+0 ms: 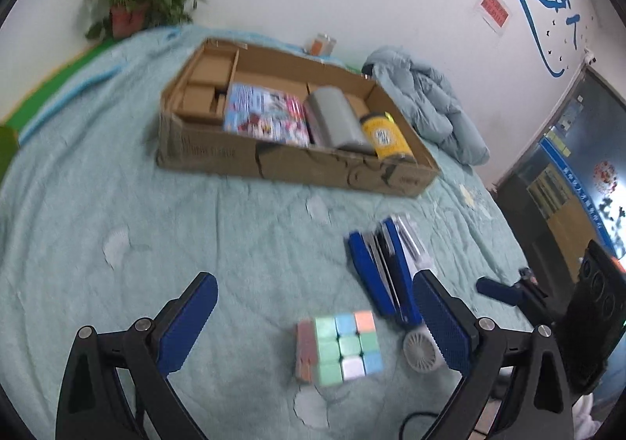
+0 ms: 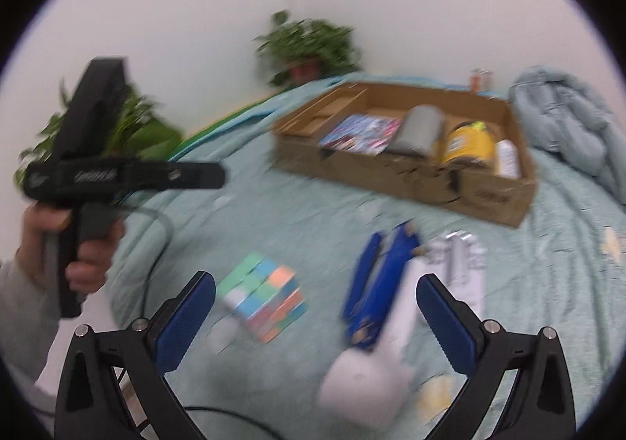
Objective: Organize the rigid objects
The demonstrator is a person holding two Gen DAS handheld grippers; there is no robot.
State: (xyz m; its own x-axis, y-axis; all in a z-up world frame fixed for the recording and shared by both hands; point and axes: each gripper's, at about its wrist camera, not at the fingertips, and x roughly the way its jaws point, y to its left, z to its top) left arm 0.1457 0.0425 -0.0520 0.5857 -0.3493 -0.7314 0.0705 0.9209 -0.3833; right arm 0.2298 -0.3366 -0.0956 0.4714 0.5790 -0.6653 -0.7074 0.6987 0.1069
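Both grippers are standing wide open with nothing between the pads: left gripper (image 1: 313, 326) low in its frame, right gripper (image 2: 315, 318) low in its own.

Puzzle cube (image 1: 337, 347) is lying on the teal quilt (image 1: 117, 205), lower centre of the left view, framed between the left fingers but touched by neither. Blue stapler (image 1: 377, 275) is lying just right of it, its far end beside the right-hand finger. Small white fan (image 1: 420, 353) is sitting partly behind that finger; in the right view it is a blurred white shape at bottom centre.

Cardboard tray (image 1: 293, 166) is sitting beyond, upper centre, well apart from the cube, with open quilt between. Inside: magazine (image 1: 266, 115), grey roll (image 1: 336, 119), yellow can (image 1: 385, 136), packed toward its right end; left compartments are showing bare cardboard.

Pale blue jacket (image 1: 430, 103) is bunched right of the tray. Potted plant (image 1: 137, 5) is standing upper left by the wall.

Right view, left side: a hand (image 2: 78, 244) is gripping the left tool's handle, grey sleeve below.
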